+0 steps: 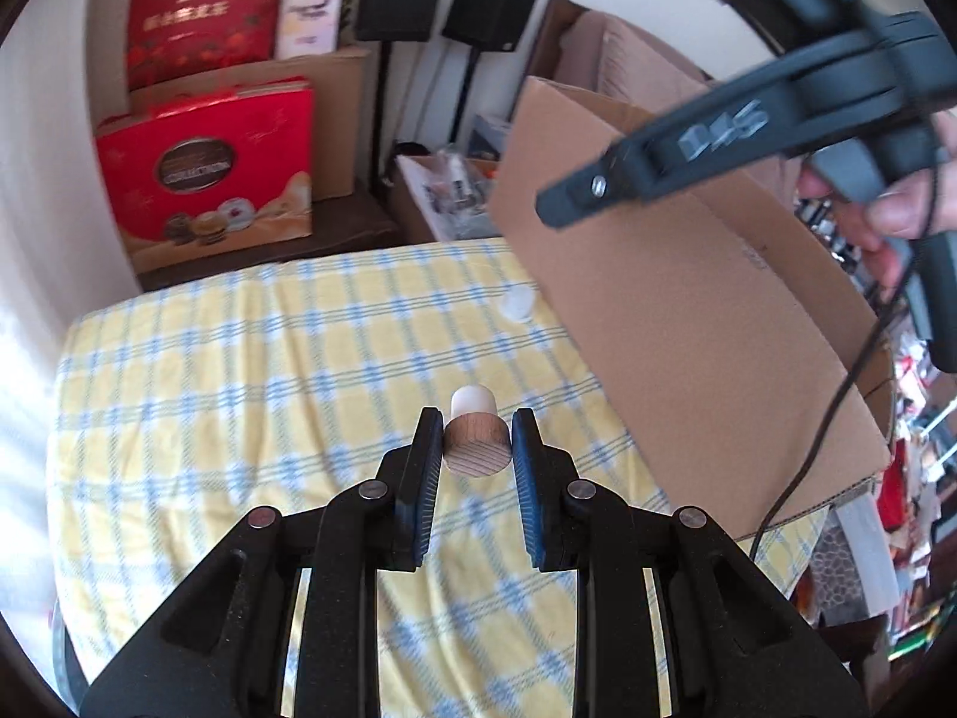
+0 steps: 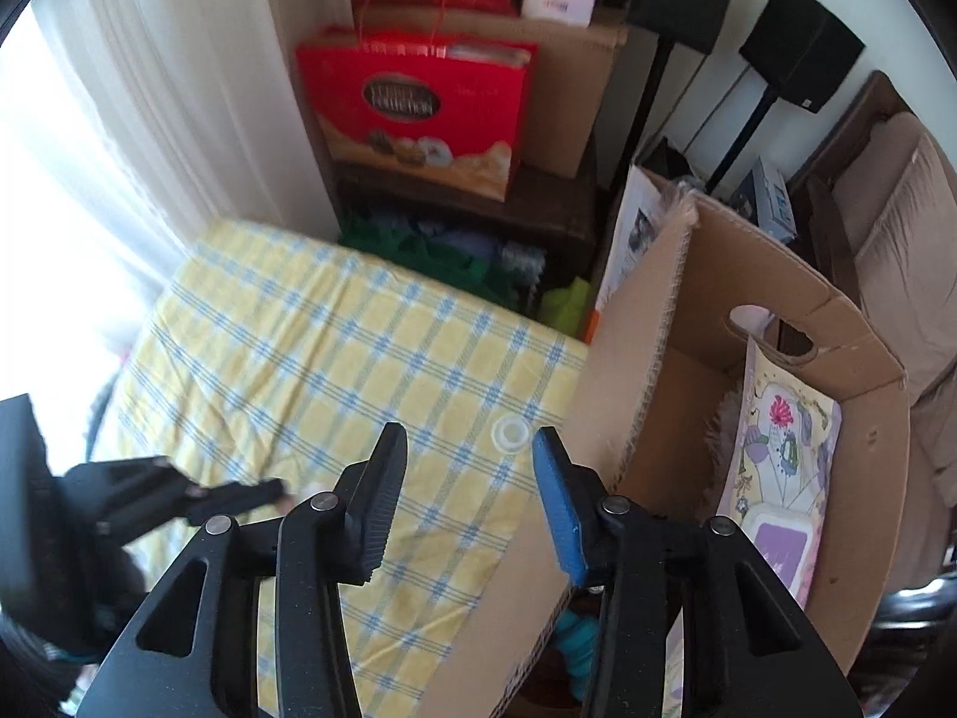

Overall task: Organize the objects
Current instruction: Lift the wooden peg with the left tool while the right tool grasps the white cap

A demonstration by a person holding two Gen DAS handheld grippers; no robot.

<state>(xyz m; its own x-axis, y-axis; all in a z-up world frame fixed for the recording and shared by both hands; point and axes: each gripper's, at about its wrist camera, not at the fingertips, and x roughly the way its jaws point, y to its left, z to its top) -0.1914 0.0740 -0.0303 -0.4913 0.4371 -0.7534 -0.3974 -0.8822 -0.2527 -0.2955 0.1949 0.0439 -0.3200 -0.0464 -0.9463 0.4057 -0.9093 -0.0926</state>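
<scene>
Left wrist view: the left tool (image 1: 475, 449) tilts down over the checked table (image 1: 239, 359), pinching a wooden stopper (image 1: 475, 449) with a white tip. The right tool (image 1: 559, 209) reaches in beside the cardboard box (image 1: 688, 311).

Right wrist view: the right tool (image 2: 469, 466) points steeply down, jaws spread around nothing, above a clear plastic ring (image 2: 510, 434). Only here the box's inside shows, with a floral packet (image 2: 783, 455).

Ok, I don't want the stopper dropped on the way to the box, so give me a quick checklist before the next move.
1. Left tongs clamp the wooden stopper: ok.
2. Stopper lifted off the checked cloth: ok.
3. Right tongs hold nothing, jaws apart: ok.
4. Cardboard box open on top: ok.
5. Clear plastic ring left on the cloth: not ok.
6. Free room inside the box: cannot tell.
</scene>
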